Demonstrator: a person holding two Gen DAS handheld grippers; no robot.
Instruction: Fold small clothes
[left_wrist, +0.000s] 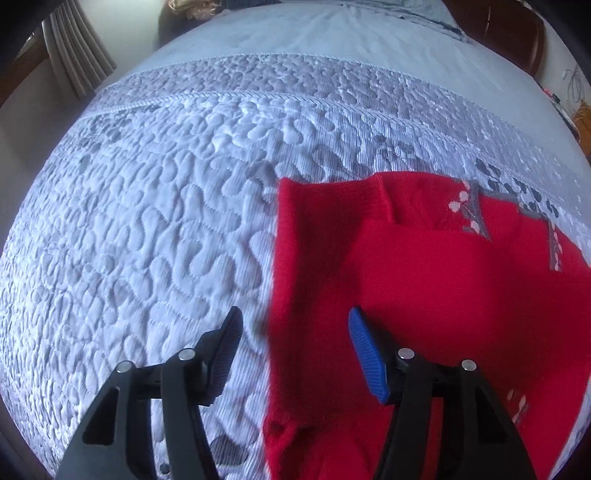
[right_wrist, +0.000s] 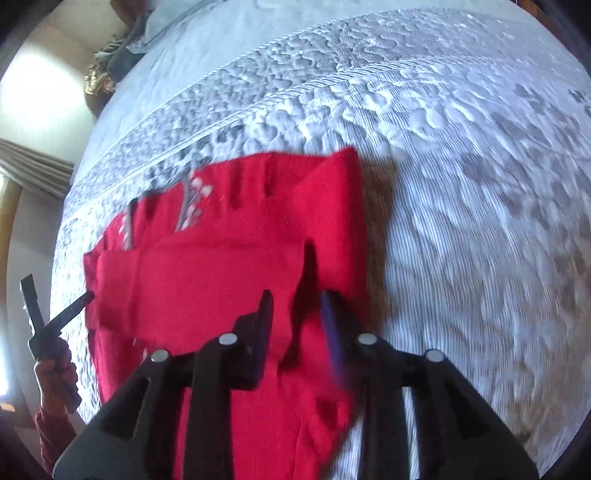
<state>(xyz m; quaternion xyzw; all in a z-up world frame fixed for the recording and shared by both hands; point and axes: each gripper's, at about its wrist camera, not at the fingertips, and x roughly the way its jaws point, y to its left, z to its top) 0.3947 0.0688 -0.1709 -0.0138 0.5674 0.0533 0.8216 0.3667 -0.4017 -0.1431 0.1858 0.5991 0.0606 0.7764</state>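
Note:
A red knit garment (left_wrist: 424, 288) with a grey and pink trim lies partly folded on the quilted bedspread (left_wrist: 147, 221). My left gripper (left_wrist: 293, 332) is open above its left edge, one finger over the quilt and one over the red cloth. In the right wrist view the garment (right_wrist: 221, 277) fills the middle. My right gripper (right_wrist: 295, 317) is open just above the garment's right part, holding nothing; the view is blurred by motion. The left gripper also shows in the right wrist view (right_wrist: 55, 299), held in a hand at the garment's left edge.
The pale quilted bedspread (right_wrist: 461, 221) spreads wide on all sides. A plain sheet and pillows (left_wrist: 369, 22) lie at the far end. Curtains (left_wrist: 77, 55) hang at the far left, and dark wooden furniture (left_wrist: 517, 40) stands at the far right.

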